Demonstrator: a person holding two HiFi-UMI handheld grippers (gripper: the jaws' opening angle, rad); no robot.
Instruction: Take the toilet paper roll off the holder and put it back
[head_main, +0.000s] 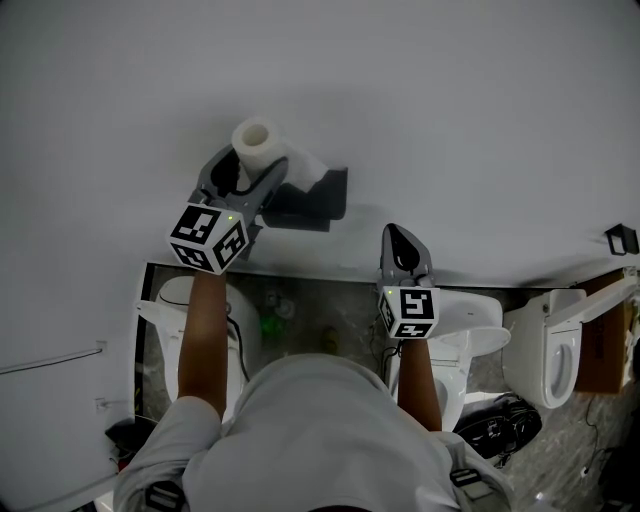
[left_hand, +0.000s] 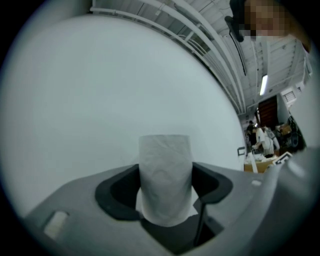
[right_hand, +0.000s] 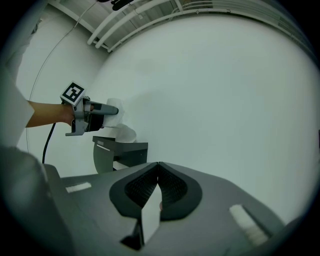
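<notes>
A white toilet paper roll (head_main: 256, 141) sits between the jaws of my left gripper (head_main: 249, 172), which is shut on it. In the left gripper view the roll (left_hand: 165, 175) stands upright between the dark pads (left_hand: 116, 192), in front of the white wall. A loose tail of paper hangs from the roll toward the dark grey holder (head_main: 316, 198) on the wall, just right of the roll. In the right gripper view, the holder (right_hand: 118, 153) and the left gripper (right_hand: 93, 114) show at the left. My right gripper (head_main: 403, 243) is lower right of the holder, shut, with its tips (right_hand: 158, 164) touching and nothing held.
The white wall (head_main: 450, 120) fills the upper half of the head view. Below it stand white toilets (head_main: 482, 328) (head_main: 552, 352) (head_main: 174, 300) on a grey floor. A black bag (head_main: 500, 424) lies at the lower right, beside a brown box (head_main: 606, 352).
</notes>
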